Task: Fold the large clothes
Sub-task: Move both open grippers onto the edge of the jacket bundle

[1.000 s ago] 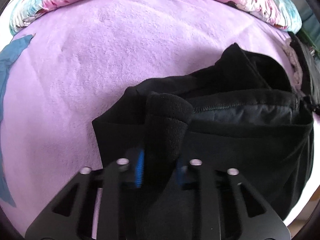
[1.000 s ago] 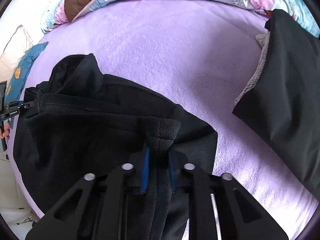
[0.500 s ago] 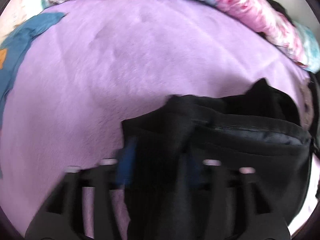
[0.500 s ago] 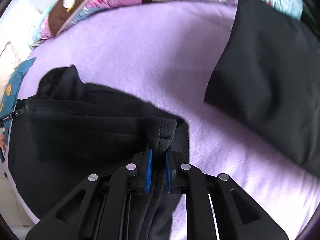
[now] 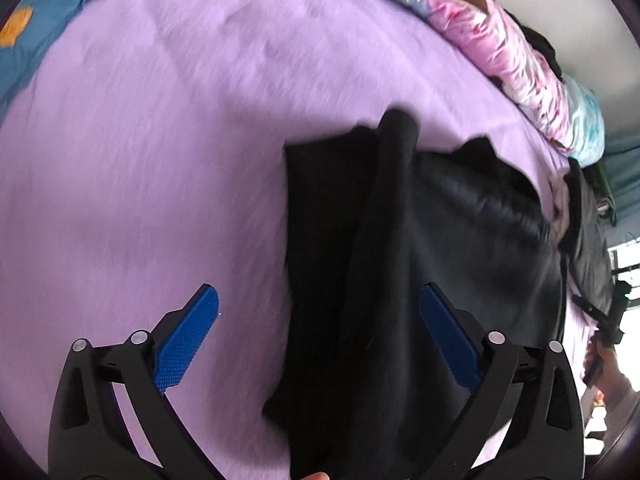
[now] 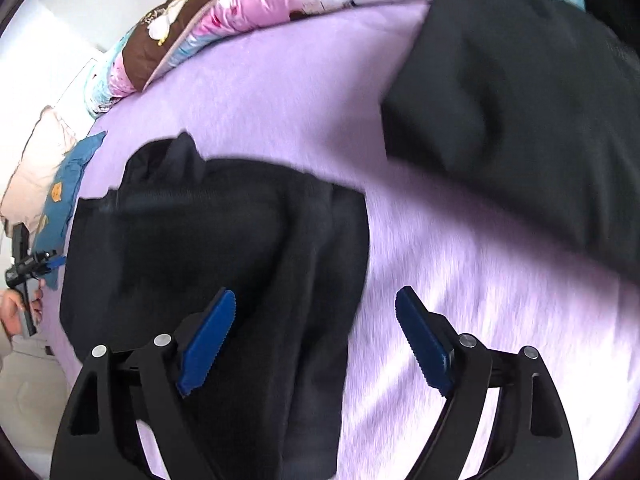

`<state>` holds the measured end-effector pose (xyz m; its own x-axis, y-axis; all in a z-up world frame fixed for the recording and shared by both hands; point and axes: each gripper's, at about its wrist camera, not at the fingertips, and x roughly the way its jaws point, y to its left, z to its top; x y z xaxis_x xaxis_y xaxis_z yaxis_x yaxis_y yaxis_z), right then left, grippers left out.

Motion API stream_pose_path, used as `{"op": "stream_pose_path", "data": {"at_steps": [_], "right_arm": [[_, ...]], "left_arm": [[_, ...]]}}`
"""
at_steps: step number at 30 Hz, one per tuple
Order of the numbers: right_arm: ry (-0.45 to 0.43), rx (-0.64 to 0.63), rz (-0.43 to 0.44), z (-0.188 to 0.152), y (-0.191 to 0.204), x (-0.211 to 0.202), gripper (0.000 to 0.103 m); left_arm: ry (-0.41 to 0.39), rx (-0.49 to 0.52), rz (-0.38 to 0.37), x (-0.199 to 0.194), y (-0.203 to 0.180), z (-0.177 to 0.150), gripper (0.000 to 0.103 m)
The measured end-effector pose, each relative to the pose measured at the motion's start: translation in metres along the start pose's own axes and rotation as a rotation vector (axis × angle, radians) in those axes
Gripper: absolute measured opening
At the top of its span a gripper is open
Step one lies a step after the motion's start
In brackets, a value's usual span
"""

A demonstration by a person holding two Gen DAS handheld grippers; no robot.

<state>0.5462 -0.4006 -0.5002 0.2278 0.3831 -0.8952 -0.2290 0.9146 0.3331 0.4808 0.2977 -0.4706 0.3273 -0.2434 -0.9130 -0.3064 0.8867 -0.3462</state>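
Black fleece, a large dark garment [image 5: 420, 264], lies bunched in a partly folded heap on a lilac plush bedspread [image 5: 160, 152], close to the near edge of the bed. Both tools hover just above it with their blue-padded jaws spread wide and nothing between them: the left gripper [image 5: 318, 332] sits over the heap's left side, the right gripper [image 6: 316, 334] over its right side, where a doubled strip of cloth runs toward the camera. Judging by this, the fold has been laid down and let go so the cloth can settle flat. A second black garment [image 6: 520, 112] rests apart toward the bed's far right corner, probably a finished pile. A flowered quilt [image 6: 248, 12] lines the far edge.
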Motion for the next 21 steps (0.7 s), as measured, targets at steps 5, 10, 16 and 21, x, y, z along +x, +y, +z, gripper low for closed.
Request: {"op": "stream_pose_path", "data": {"at_steps": [5, 10, 16, 21], "right_arm": [[0.035, 0.019, 0.045, -0.029, -0.008, 0.02, 0.082], [0.03, 0.062, 0.106, -0.04, -0.007, 0.038, 0.082], [0.051, 0.06, 0.156, -0.042, 0.005, 0.057, 0.082], [0.044, 0.091, 0.176, -0.043, 0.005, 0.066, 0.09]], "left_arm": [[0.051, -0.088, -0.026, 0.019, 0.018, -0.016, 0.097], [0.078, -0.086, -0.088, 0.037, 0.005, -0.02, 0.097], [0.101, -0.045, -0.093, 0.053, -0.009, -0.018, 0.097], [0.12, -0.035, -0.097, 0.062, -0.01, -0.015, 0.097]]}}
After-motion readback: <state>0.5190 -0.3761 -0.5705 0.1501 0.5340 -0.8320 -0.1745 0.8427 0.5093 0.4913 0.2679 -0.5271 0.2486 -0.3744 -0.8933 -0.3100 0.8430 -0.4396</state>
